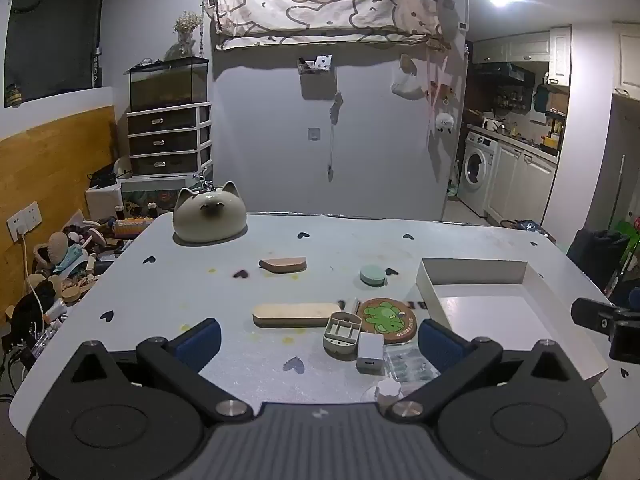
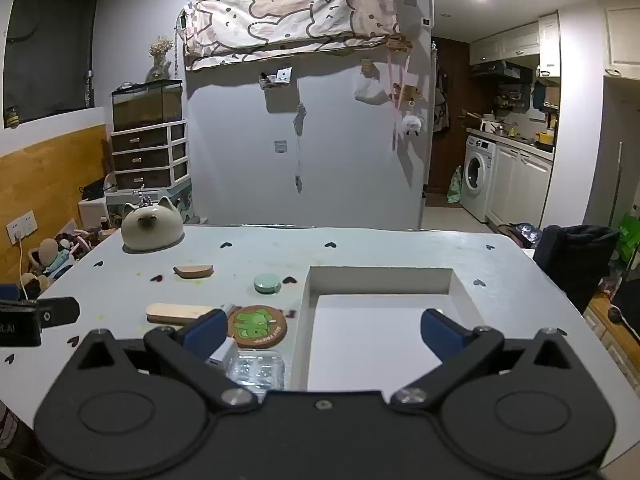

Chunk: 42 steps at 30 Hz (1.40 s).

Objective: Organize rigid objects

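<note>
Small rigid things lie on the white table: a long wooden block, a short brown wooden piece, a green round tin, a round frog coaster, a grey divided holder, a small grey cube, a clear plastic case and a white cap. An empty white box stands at the right. My left gripper is open and empty over the small things. My right gripper is open and empty above the white box, beside the frog coaster.
A cat-shaped ceramic dome sits at the table's far left corner. Clutter lies on the floor at the left. A black bag stands off the table's right edge. The right gripper's body shows at the right edge of the left wrist view.
</note>
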Available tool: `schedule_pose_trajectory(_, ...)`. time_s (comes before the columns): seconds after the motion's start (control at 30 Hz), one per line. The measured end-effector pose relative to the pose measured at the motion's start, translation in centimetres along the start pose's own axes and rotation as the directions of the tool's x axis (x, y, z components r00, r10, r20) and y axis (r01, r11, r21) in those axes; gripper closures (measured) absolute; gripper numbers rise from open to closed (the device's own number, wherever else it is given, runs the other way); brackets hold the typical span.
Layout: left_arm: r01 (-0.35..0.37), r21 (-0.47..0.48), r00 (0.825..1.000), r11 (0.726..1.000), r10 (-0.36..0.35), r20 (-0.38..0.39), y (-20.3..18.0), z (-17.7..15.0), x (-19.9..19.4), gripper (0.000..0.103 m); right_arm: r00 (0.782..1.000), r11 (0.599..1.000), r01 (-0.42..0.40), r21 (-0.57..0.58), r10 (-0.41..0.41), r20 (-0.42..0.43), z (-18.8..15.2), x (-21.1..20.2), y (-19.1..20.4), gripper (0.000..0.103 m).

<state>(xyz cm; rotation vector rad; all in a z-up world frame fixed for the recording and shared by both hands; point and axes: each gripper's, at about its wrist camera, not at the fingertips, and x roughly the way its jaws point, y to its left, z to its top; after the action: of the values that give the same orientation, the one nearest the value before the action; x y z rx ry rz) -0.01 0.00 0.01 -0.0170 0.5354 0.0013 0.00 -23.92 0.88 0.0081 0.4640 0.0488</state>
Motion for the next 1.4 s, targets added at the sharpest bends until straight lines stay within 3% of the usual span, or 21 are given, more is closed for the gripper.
schedule_pose_trajectory(1.4, 0.002, -0.006, 1.0, 1.0, -0.002, 0.003, 0.12, -0.04, -0.18, 0.0, 1.0, 1.0, 0.0, 0.0, 0.0, -0.001, -0.08, -0.4, -0.1, 0.0)
